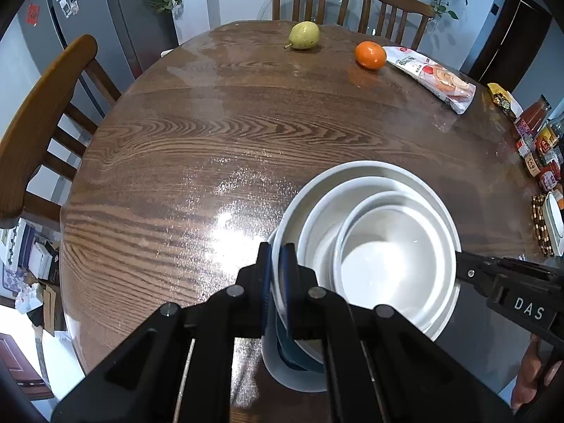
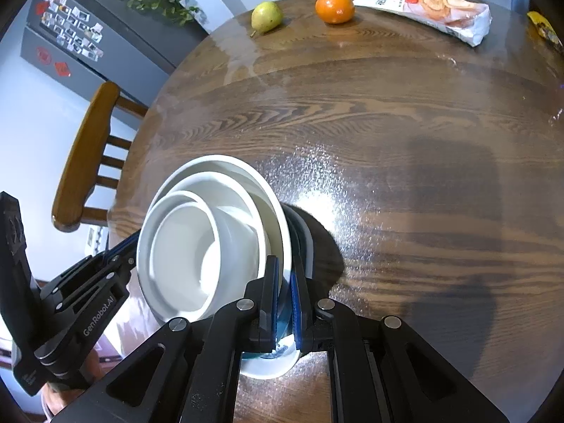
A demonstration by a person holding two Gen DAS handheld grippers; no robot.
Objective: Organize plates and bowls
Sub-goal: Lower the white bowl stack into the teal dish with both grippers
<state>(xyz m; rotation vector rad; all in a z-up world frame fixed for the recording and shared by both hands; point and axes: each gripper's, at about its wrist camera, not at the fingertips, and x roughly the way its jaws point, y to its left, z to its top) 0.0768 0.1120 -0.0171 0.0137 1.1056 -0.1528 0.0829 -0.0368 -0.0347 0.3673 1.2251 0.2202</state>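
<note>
Both my tongs are pinching the same nested stack of white bowls (image 1: 380, 246): left gripper (image 1: 278, 282) clamped on its 9 o'clock rim, right gripper (image 2: 285, 292) on the 3 o'clock rim. The stack hangs over the near half of the table (image 1: 211, 141), pear (image 1: 304, 35) and orange (image 1: 370, 55) way off at 12. My take: keep both hands level and move them together, or the inner bowls slide.
</note>
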